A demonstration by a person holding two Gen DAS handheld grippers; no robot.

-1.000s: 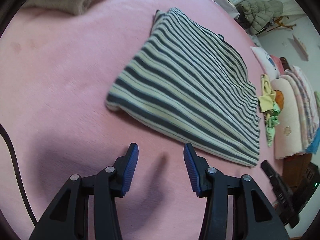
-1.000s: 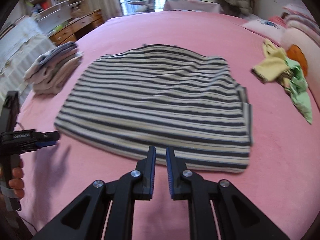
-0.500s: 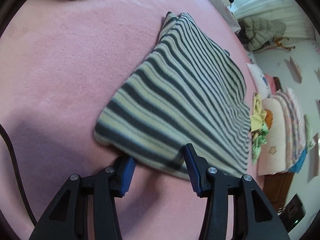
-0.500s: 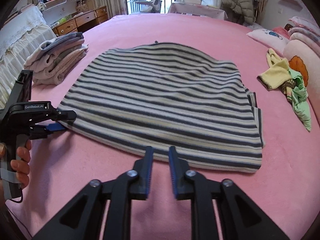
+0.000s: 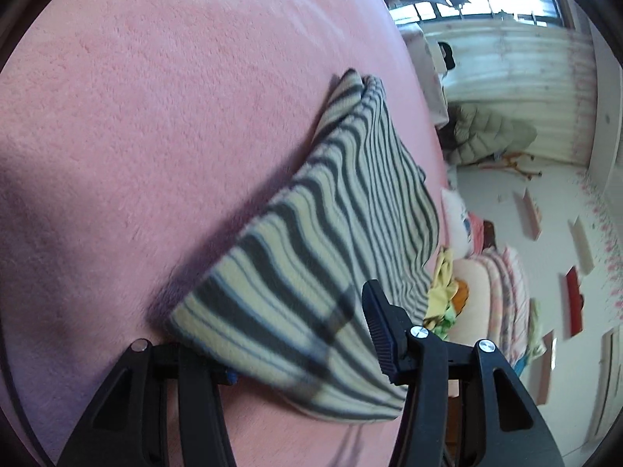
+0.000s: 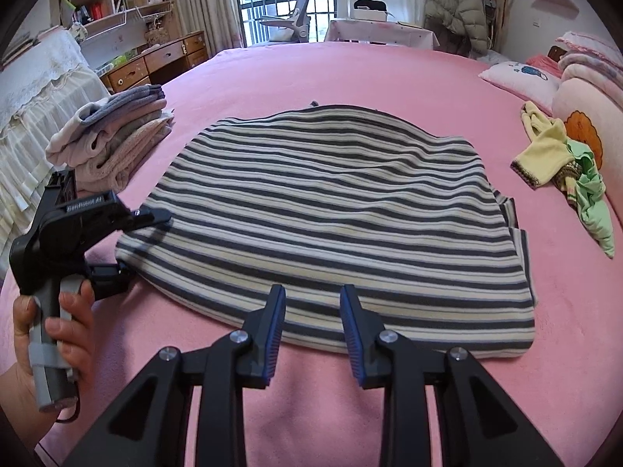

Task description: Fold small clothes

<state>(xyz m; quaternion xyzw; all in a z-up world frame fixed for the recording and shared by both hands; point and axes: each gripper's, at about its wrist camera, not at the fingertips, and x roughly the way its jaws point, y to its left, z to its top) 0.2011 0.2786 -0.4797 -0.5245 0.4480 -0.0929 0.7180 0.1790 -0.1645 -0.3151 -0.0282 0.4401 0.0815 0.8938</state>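
A grey-and-cream striped garment (image 6: 331, 202) lies spread flat on the pink bed (image 6: 350, 66). My left gripper (image 6: 150, 242), held in a person's hand (image 6: 70, 330), straddles its near-left corner. In the left wrist view the left gripper (image 5: 300, 330) stands open: one finger is hidden beneath the striped garment (image 5: 331, 214), and the other finger (image 5: 379, 323) rises clear above it. My right gripper (image 6: 311, 292) hovers at the near hem with its jaws opening. The hem shows in the gap, and the pads do not press on it.
A stack of folded clothes (image 6: 117, 136) sits at the bed's left edge. Loose yellow and green small clothes (image 6: 560, 167) lie at the right beside pillows (image 6: 521, 78). Bare pink blanket (image 5: 136, 116) stretches left of the garment.
My left gripper rolled and slid forward until the garment's corner lay between its jaws. My right gripper's jaws widened from nearly shut and crept up to the near hem.
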